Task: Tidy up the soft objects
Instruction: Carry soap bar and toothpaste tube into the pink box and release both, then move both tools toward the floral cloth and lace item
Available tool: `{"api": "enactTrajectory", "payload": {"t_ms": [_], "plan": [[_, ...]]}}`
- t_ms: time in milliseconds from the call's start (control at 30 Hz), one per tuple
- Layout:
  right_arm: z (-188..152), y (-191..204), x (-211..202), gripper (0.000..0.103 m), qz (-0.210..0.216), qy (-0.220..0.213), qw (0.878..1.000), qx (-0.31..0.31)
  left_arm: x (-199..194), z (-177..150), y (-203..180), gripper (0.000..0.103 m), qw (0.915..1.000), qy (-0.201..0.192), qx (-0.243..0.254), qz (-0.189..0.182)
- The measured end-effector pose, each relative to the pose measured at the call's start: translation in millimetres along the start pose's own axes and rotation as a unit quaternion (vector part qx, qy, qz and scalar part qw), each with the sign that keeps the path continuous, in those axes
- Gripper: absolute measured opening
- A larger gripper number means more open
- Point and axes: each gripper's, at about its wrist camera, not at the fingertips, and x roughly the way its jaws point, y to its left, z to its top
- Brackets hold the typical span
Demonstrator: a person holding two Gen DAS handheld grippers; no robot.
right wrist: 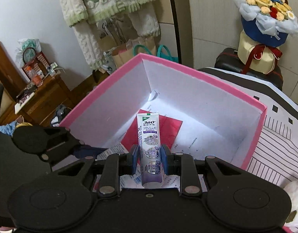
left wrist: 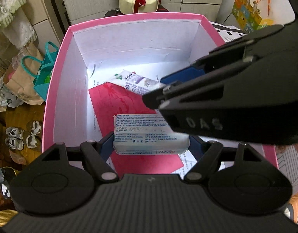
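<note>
So both grippers are over the pink box (left wrist: 57,81), which is white inside and has a red card (left wrist: 118,104) lying flat on some printed sheets at the bottom. The left gripper (left wrist: 151,145) has a tissue pack (left wrist: 149,136) squeezed between its blue pads, held above the red card inside the box opening, printed label side facing up toward the camera. The right gripper (right wrist: 150,158) is clamped tight on a toothpaste tube (right wrist: 150,141), white at the top and purple toward the bottom, "360" printed near the flat crimped end. The tube points forward and down into the box, with the crimped end over the red card, and the pads grip it on its lower half. In the left wrist view you can see the right gripper coming in from the right side, with the tube sticking out past its tips toward the back of the box. Neither item looks like it's resting on the bottom. Around the box: a flower bouquet (right wrist: 265,13) on a cream holder, a fluffy cream and green garment (right wrist: 102,5) hanging on the wall, and paper bags (left wrist: 24,77) on the floor.
</note>
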Motion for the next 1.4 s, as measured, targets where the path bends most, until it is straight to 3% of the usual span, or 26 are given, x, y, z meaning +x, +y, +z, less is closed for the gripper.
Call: {"api": "enactTrajectory", "payload": {"t_ms": [133, 300, 367, 500, 733, 1067, 1400], "plan": [[1.3, -2.9, 7.0, 0.03, -0.003, 0.01, 1.0, 0.0, 1.8, 3.1, 1.2, 0.08, 0.9999, 0.003, 0.005, -0.015], [-3.7, -7.2, -3.4, 0.036, -0.001, -0.011, 1.0, 0.012, -19.0, -6.2, -1.0, 0.087, 0.9985, -0.025, 0.047, -0.014], [-7.1, -3.3, -14.0, 0.041, 0.005, -0.02, 1.0, 0.008, -26.2, -11.7, 1.7, 0.087, 0.9984, -0.022, 0.049, -0.017], [-14.9, 5.0, -38.4, 0.042, 0.003, -0.033, 0.999, 0.007, -49.2, -22.1, 7.0, 0.087, 0.9982, -0.028, 0.044, -0.031], [-39.7, 20.4, -93.5, 0.046, -0.01, -0.062, 0.998, -0.004, -114.9, -40.6, 5.6, 0.087, 0.9934, -0.088, 0.068, -0.029], [-105.6, 39.4, -184.2, 0.053, -0.052, -0.112, 0.991, -0.043, -192.7, -76.7, -17.1, 0.088, 0.9767, -0.171, 0.116, -0.058], [-192.9, 22.0, -225.1, 0.055, -0.099, -0.129, 0.987, -0.012, -185.3, -108.8, -76.2, 0.088, 0.9626, -0.181, 0.179, -0.092]]}}
